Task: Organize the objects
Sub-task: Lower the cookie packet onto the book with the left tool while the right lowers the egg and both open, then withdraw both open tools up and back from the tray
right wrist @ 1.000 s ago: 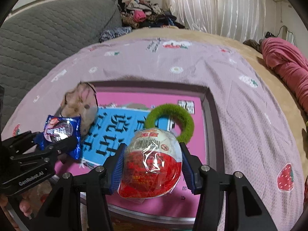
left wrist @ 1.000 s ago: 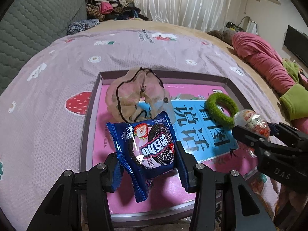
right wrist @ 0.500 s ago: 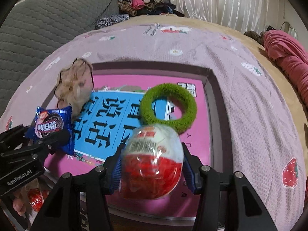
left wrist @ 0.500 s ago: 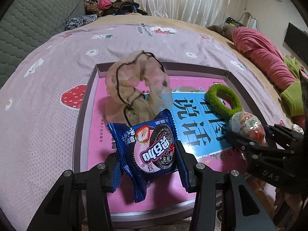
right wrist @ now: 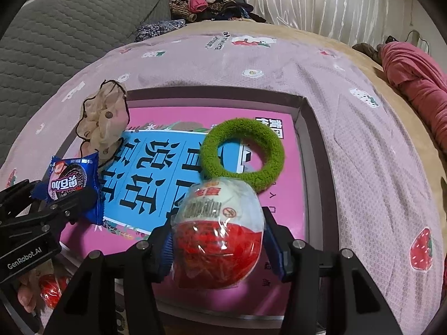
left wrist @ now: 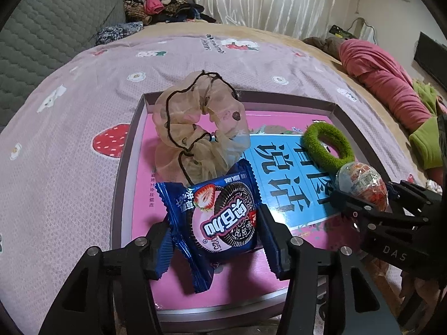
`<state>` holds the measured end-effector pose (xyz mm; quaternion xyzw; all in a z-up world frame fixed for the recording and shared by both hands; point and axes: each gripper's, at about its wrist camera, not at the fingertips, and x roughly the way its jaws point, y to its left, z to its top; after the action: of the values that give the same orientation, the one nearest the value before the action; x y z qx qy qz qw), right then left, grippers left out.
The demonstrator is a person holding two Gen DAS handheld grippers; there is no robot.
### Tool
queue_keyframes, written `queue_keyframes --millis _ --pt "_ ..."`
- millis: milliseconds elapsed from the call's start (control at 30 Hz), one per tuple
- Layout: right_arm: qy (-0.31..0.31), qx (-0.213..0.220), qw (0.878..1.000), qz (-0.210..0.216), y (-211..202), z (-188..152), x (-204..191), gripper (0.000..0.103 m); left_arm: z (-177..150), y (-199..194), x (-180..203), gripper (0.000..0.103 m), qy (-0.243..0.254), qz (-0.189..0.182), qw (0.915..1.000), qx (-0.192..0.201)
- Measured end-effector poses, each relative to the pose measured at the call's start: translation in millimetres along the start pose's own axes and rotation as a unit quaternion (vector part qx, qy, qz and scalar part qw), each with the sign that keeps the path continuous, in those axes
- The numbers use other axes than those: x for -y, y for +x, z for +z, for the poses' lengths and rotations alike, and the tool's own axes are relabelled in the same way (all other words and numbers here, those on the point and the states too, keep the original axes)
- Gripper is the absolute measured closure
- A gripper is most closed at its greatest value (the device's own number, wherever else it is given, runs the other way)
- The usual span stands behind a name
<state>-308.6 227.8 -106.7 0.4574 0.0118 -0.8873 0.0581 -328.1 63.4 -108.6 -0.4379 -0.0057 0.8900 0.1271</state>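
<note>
My left gripper (left wrist: 215, 237) is shut on a blue cookie packet (left wrist: 218, 215), held over the near left part of a pink box lid (left wrist: 134, 184). My right gripper (right wrist: 218, 240) is shut on a red-and-white egg-shaped toy (right wrist: 218, 234), held over the lid's near right part. Each gripper shows in the other view: the right one (left wrist: 360, 195) with the egg, the left one (right wrist: 67, 195) with the packet (right wrist: 72, 181). A beige scrunchie (left wrist: 198, 131) lies at the lid's far left and a green hair ring (left wrist: 327, 145) at its right.
The lid (right wrist: 310, 150) lies on a pink strawberry-print bedspread (right wrist: 363, 145). A grey quilted headboard (left wrist: 42, 33) is at the left. A clothes pile (left wrist: 159, 2) sits at the back and a pink blanket (left wrist: 382, 78) at the right.
Both grippers have moved forward and lower over the lid with their objects still held. The scrunchie and green ring now look closer.
</note>
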Motion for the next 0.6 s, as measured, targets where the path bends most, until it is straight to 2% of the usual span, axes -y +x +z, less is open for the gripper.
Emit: queue_keyframes --millis 133,233,300,333,600 --pt "0.003 0.007 1.000 -0.003 -4.3 0.8 1.1 0.040 1.7 -3.2 -2.2 0.044 -0.002 0.001 1.0000 0.006" --pt "0.001 0.004 1.000 -0.004 -3.7 0.4 0.1 0.040 2.6 -3.7 -4.7 0.041 -0.007 -0.004 1.0000 0.006" --pt "0.000 0.002 1.000 -0.002 -3.7 0.4 -0.7 0.039 3.5 -4.9 -5.5 0.031 -0.008 -0.003 0.9999 0.007" --pt "-0.001 0.003 1.000 -0.002 -3.7 0.9 -0.8 0.039 3.5 -5.7 -6.2 0.030 -0.009 -0.006 0.9999 0.009" --pt "0.005 0.020 1.000 -0.007 -15.2 3.3 -0.5 0.029 6.5 -14.9 -9.8 0.029 -0.020 -0.004 0.9995 0.023"
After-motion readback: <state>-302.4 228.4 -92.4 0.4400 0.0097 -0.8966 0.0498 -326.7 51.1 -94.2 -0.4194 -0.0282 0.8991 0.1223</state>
